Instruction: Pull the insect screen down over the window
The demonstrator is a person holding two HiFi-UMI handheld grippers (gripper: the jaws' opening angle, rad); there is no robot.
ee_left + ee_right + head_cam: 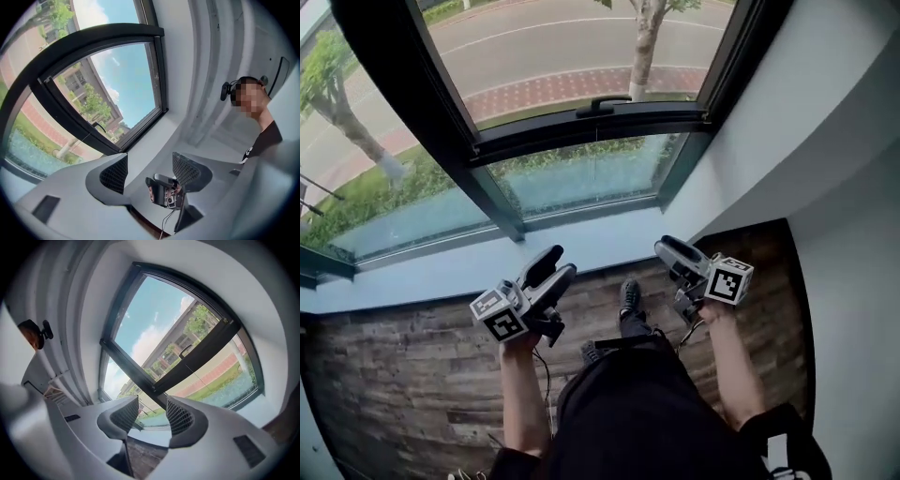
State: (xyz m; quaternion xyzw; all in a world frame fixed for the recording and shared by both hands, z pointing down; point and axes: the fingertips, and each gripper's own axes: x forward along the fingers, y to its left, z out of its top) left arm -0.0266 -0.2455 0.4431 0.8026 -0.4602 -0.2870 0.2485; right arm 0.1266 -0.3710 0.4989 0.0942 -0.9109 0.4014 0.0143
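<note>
Task progress and screen orientation. The window (581, 127), a dark-framed unit whose horizontal transom carries a handle (602, 103), lies on the far side of the pale sill (441, 272). Road, trees and lawn show sharply through every pane, so no insect screen is yet drawn over the glass. The screen itself appears in no view; it is judged to be still retracted at the head of the frame, so the whole pull is left to do. A thin cord (595, 164) hangs in front of the lower pane below the handle; whether it belongs to the screen cannot be told. The left gripper (558, 262) and the right gripper (670, 253) are held low over the wood-patterned floor (412, 375), near the sill and well apart from the glass. Each gripper view shows its mesh-faced jaws apart with nothing between them, the left pair fairly wide and the right pair somewhat narrower. By judgement, the screen's leading edge would run left to right across the opening, its travel being from top to sill.
</note>
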